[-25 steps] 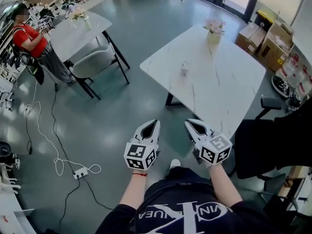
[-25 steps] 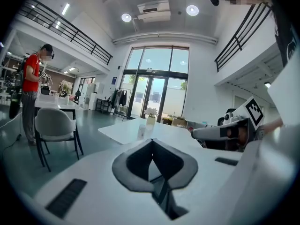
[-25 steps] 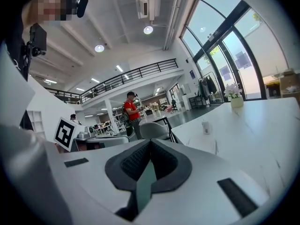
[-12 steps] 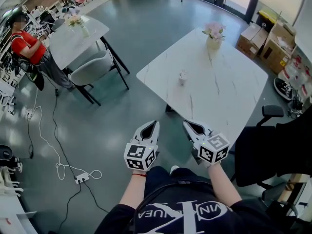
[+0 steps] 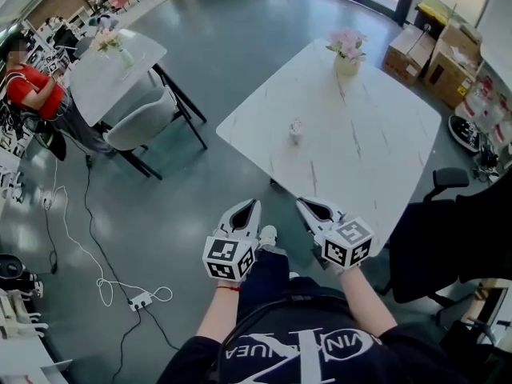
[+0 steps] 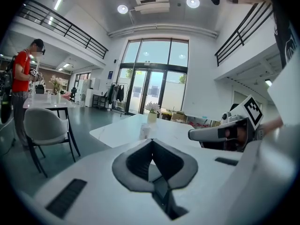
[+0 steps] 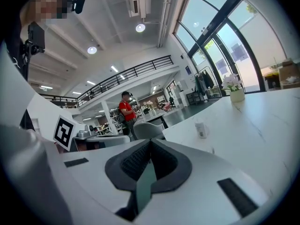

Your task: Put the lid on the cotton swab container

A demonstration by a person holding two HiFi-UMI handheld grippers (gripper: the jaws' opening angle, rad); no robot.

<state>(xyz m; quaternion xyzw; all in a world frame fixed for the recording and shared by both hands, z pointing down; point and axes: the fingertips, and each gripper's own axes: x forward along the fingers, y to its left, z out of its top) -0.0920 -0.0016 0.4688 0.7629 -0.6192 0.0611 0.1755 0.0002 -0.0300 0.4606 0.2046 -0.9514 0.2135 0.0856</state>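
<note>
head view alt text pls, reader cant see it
A person holds two white claws, left claw and right claw, both shut and empty, over grey floor short of a white marble-patterned table. On it stand a small white cotton swab container and a cream vase of pink flowers. A person in a red top is at far left.

Open tabletop (image 5: 364,154) around the container (image 5: 296,130); flower vase (image 5: 346,59) apparently well apart.

head view: high, steeply down, well above white marble-patterned rectangular table (image 5: 376,158) | left gripper view: low, level, facing that table's corner | right gripper view: low, beside its edge | shared: table, small white container (image 5: 296,129)
</note>
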